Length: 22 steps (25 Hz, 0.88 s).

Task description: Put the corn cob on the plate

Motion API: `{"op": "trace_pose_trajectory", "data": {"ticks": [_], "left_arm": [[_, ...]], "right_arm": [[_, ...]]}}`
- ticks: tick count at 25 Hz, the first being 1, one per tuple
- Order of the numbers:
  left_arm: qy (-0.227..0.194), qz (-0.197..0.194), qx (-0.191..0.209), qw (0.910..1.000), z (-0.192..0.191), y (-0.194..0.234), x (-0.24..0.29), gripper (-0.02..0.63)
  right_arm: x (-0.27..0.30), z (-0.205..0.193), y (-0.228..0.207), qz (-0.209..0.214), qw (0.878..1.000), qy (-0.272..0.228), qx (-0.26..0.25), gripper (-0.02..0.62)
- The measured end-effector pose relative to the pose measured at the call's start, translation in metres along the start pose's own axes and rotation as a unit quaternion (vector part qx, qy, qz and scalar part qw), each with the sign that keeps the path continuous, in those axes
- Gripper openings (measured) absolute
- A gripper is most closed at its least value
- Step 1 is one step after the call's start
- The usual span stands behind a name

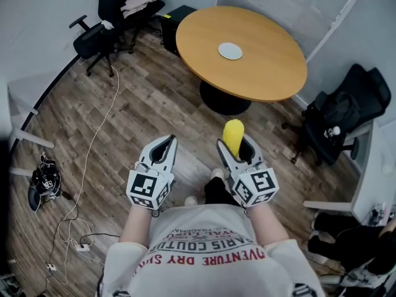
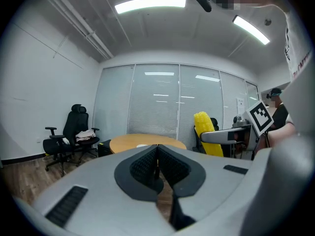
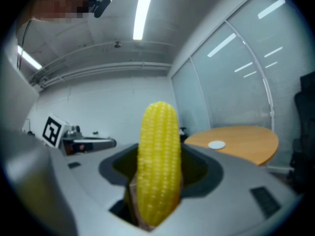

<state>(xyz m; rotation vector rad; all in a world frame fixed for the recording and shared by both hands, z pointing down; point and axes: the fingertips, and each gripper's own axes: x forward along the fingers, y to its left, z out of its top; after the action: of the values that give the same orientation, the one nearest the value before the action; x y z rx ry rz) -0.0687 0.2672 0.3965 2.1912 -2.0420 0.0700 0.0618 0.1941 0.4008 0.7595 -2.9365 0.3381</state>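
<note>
- Left gripper (image 1: 164,147) — jaws pressed together with nothing between them, held above the floor (image 1: 142,104).
- Right gripper (image 1: 235,146) — clamped on the yellow cob (image 1: 233,133), whose rounded end sticks out past the jaw tips. It is over the floor, short of the counter's (image 1: 266,67) near edge.
- Plate (image 1: 230,51) lies flat near the counter's middle, well apart from the cob.
</note>
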Motion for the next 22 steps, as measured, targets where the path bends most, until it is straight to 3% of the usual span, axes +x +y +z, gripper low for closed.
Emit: {"op": "trace_pose_trajectory", "data": {"ticks": [9,16,22], "left_arm": [[0.013,0.016,-0.006,0.9998,-0.004,0.046,0.071,0.035],[0.007,0.02,0.003,0.9998,0.022,0.077,0.174,0.035],[0.001,0.011,0.021,0.9997,0.043,0.079,0.267,0.035]], "right_arm": [[0.079,-0.001,-0.042,0.024,1.0,0.019,0.003,0.267],[0.15,0.029,-0.124,0.017,1.0,0.01,0.009,0.267],[0.191,0.051,-0.196,0.02,1.0,0.006,0.004,0.267]]}}
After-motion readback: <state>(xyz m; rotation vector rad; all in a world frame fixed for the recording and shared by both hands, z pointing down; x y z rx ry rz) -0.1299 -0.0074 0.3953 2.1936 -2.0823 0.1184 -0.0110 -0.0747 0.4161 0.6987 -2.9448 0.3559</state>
